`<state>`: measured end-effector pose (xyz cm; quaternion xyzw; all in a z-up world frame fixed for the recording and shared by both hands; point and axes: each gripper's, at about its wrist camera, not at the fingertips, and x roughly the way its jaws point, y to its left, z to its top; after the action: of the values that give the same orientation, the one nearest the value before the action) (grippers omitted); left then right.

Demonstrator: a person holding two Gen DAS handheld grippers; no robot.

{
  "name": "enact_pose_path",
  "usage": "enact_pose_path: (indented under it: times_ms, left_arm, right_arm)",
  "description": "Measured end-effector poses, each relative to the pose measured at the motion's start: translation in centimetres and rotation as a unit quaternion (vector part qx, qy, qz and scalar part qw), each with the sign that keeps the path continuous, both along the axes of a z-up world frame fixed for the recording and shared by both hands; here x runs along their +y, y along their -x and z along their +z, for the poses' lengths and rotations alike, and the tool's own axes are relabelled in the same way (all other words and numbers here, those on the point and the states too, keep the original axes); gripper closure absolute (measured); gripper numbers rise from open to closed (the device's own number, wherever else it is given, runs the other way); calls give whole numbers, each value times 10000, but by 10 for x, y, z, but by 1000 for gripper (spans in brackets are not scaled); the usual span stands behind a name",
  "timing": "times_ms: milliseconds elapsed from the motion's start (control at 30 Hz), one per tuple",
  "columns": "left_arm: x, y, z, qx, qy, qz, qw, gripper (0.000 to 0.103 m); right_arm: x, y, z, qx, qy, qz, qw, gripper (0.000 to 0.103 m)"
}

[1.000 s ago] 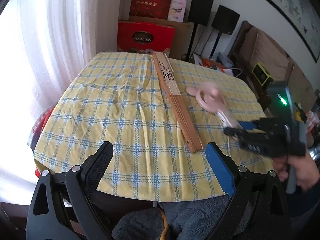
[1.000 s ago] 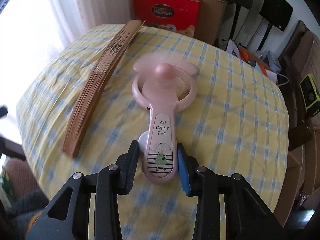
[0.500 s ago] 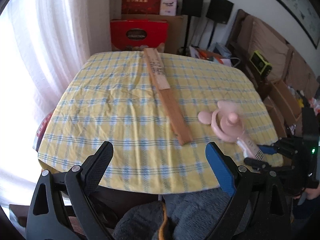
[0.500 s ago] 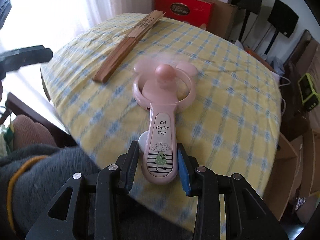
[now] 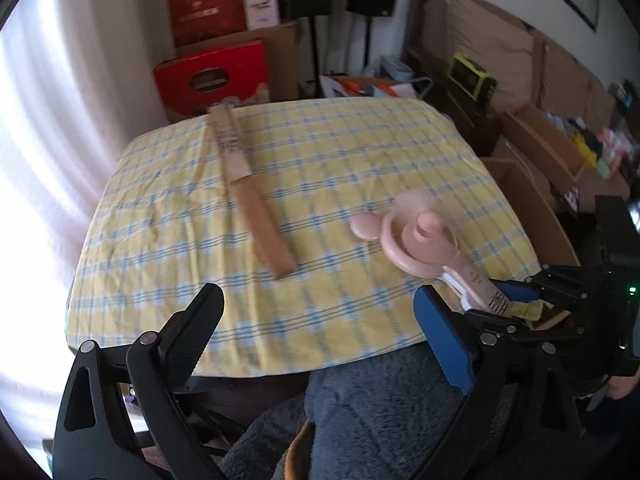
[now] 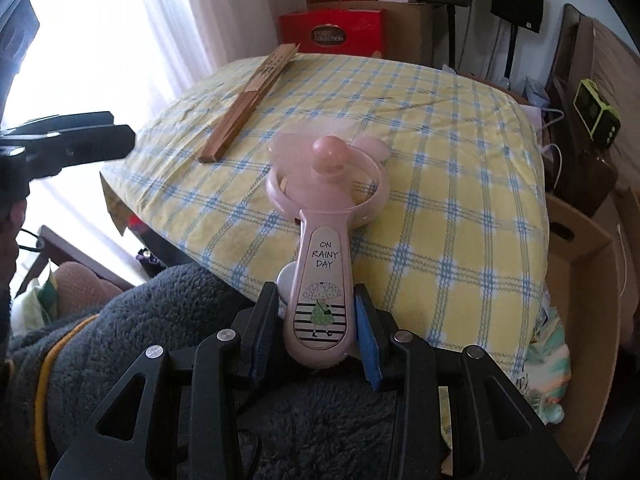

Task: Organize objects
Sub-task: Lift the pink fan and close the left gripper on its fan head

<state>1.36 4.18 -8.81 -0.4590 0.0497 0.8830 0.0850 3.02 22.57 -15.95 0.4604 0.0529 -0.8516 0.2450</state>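
**A:** quick check; what's your right gripper got?

**B:** it's clamped on the handle of the pink handheld fan; you're holding it up over the near edge of the yellow checked tablecloth, blades blurred.

**A:** and your left gripper?

**B:** jaws spread wide, nothing between them; the folded wooden fan lies on the cloth, well apart from both.

**A:** any boxes?

**B:** you've got a brown cardboard box just beside the table; can't tell what's in it.

Pink handheld plastic fan, mouse-eared, "ON RAINY DAY" handle, blades blurred, probably spinning, raised over table's near edge; folded wooden hand fan flat on checked cloth
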Motion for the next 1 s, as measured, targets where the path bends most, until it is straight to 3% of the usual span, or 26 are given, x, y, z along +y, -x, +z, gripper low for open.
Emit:
enact_pose_path:
  times_ms: [233,500,1000]
  left_arm:
    - [37,25,-23,-179,310,-296,9989,8]
    - [59,44,-34,-320,-68,-585,9978,8]
    - [95,65,-52,-443,-251,-999,9937,8]
  right_arm:
    - [-5,-10,3,236,-413,-11,9989,66]
    - [-2,-11,2,235,-436,26,9988,66]
    - [1,-9,-3,224,-345,75,9991,66]
